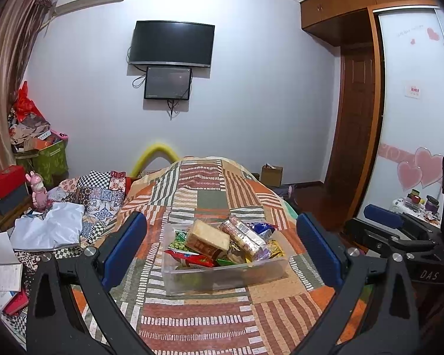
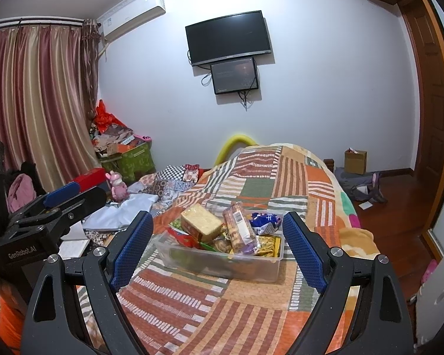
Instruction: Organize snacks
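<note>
- The clear plastic bin (image 1: 222, 275) of snacks (image 1: 219, 239) sits on the striped patchwork bedspread (image 1: 198, 319), ahead of both tools and touched by neither
- The left gripper (image 1: 222, 247) is spread wide and holds nothing; the bin lies centred between its blue pads (image 1: 124, 248)
- The right gripper (image 2: 219, 247) is likewise released and empty, its fingers flanking the bin from the near side

Patchwork bedspread (image 1: 210, 183) shows orange, green and brown stripes! Clear plastic bin (image 1: 222, 278) holds a tan cracker pack (image 1: 207, 238), a blue-white wrapper (image 1: 262, 227) and a red-green pea bag (image 1: 189, 256). Blue pads line black fingers (image 1: 124, 248). Curtains (image 2: 35, 97) stripe maroon and gold.
</note>
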`<state>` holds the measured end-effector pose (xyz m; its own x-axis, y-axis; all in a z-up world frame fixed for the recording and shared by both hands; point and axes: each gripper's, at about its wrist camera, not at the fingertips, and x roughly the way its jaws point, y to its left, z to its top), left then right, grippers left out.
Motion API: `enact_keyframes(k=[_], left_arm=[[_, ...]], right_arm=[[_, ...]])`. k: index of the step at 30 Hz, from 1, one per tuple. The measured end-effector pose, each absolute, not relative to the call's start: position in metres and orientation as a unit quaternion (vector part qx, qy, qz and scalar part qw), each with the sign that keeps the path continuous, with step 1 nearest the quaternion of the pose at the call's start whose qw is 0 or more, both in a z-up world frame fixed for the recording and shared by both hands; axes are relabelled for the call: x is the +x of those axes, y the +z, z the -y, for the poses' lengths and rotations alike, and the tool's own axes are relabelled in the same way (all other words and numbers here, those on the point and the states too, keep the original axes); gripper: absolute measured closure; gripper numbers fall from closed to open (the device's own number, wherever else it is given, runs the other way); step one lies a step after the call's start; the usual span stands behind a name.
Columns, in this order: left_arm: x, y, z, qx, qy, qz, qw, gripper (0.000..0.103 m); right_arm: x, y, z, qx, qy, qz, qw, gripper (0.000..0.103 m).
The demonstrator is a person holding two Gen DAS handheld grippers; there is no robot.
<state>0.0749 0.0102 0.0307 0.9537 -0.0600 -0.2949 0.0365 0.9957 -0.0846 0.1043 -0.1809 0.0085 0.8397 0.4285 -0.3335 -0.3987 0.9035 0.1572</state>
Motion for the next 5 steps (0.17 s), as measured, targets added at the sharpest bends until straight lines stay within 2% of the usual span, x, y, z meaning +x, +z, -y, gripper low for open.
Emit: enact_keyframes(k=[5], left_arm=[[0.0769, 0.0289, -0.0095, -0.039, -0.026, -0.156, 0.987, 0.001]], right_arm=[[0.1055, 0.0074, 0.1810, 0.042, 0.215, -0.186, 0.958, 0.015]])
